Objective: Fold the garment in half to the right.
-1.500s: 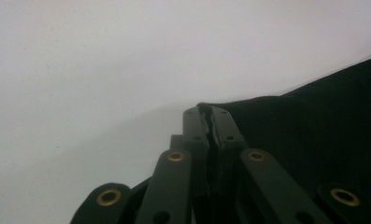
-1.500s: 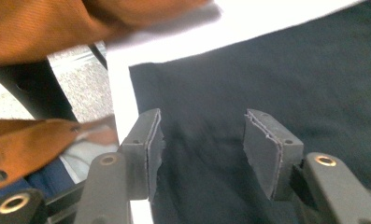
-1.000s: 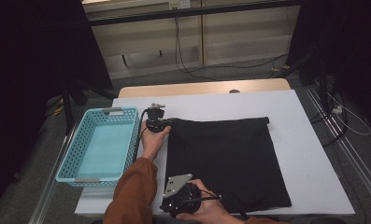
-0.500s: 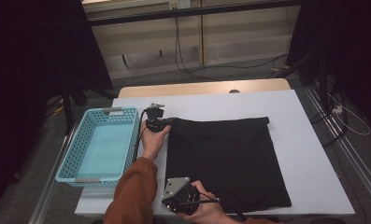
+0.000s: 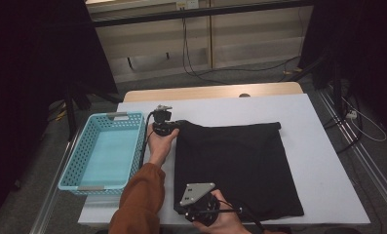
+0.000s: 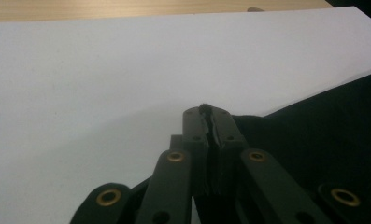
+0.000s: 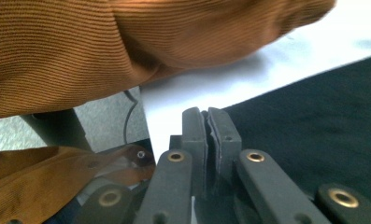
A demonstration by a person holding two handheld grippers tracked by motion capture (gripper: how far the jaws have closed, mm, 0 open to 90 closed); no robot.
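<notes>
A black cloth [image 5: 237, 165] lies spread flat on the white table [image 5: 322, 161]. My left gripper [image 5: 176, 124] is at the cloth's far left corner, and its jaws [image 6: 205, 112] are shut with dark fabric pinched at their tips. At the near left corner my right gripper [image 5: 185, 210], topped by a grey plate, is held in a hand. Its jaws [image 7: 207, 114] are pressed together where the cloth's edge [image 7: 314, 116] runs in, so they are shut on that corner. An orange-brown sleeve [image 7: 127, 46] hangs just beyond them.
A light blue plastic basket [image 5: 75, 161] with nothing in it stands at the table's left edge, beside the left forearm [image 5: 137, 200]. Bare white table runs beyond and to the right of the cloth. Grey floor and cables lie past the far edge.
The right gripper has shifted a little to the right and toward the table's near edge at the cloth's corner. The left hand and the cloth look unmoved.
</notes>
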